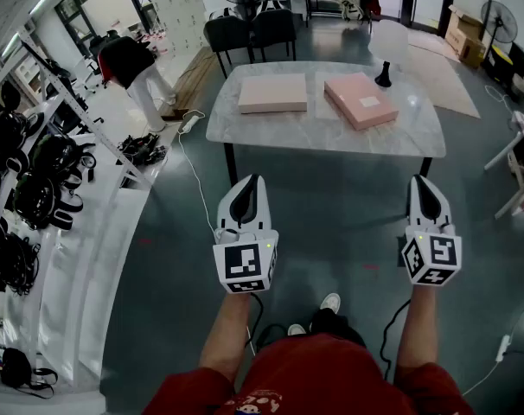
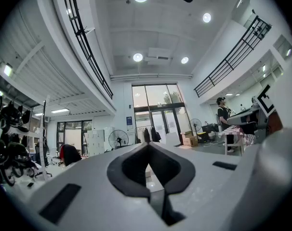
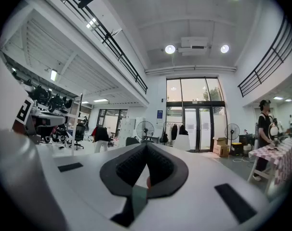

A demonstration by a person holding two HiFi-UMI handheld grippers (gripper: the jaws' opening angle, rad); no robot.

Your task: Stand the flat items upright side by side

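Two flat pink boxes lie on the white marble table (image 1: 245, 126) ahead of me: a pale one (image 1: 272, 93) on the left and a deeper pink one (image 1: 360, 99) on the right, each flat on its broad face. Both grippers hang in the air well short of the table. My left gripper (image 1: 247, 182) is shut with nothing in it; its tips meet (image 2: 147, 144) in the left gripper view. My right gripper (image 1: 427, 183) is also shut and empty, tips together (image 3: 146, 145). The boxes are not visible in either gripper view.
A black-based lamp (image 1: 384, 72) stands at the table's far right. Dark chairs (image 1: 249, 30) sit behind the table. Shelving with helmets (image 1: 24, 175) lines the left side. A cable (image 1: 195, 180) trails over the floor left of the table. A person (image 1: 137, 67) bends at the far left.
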